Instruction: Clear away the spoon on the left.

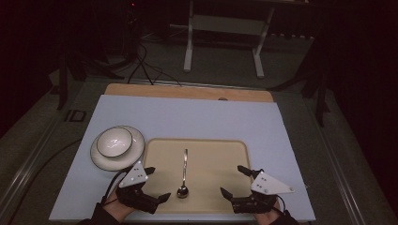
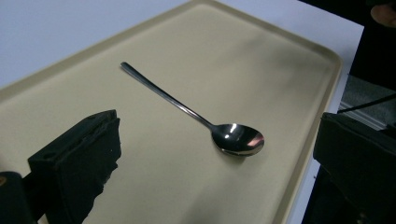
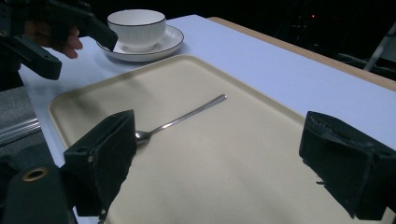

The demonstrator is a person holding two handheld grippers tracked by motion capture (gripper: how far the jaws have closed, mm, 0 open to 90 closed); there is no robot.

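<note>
The spoon point(image 1: 184, 174) lies alone on the beige tray point(image 1: 225, 154), near the tray's middle, its bowl at the near end and its handle pointing away to the far side; nothing touches it and nothing lies between it and my jaws. To the far left of the tray, just off its corner, a white bowl with a dark rim point(image 1: 114, 141) sits on a matching saucer point(image 1: 136, 152); both stand on the pale blue table point(image 1: 187, 117), apart from the spoon. Past the table's far edge a strip of wood shows, and beyond that a dim floor with the legs of a white stand point(image 1: 223, 42) and some cables.

My left gripper point(image 1: 157, 185) hovers over the near left corner of the tray, jaws spread wide and holding nothing; in the left gripper view the spoon's bowl lies between the two jaws but farther out, untouched. My right gripper point(image 1: 234, 180) sits over the near right part of the tray, its jaws likewise parted and empty; in the right gripper view the spoon's bowl is just behind the left jaw, half hidden by it. Both hands come in low from the near edge, tilted inward toward the spoon; the spoon rests roughly midway between them.
</note>
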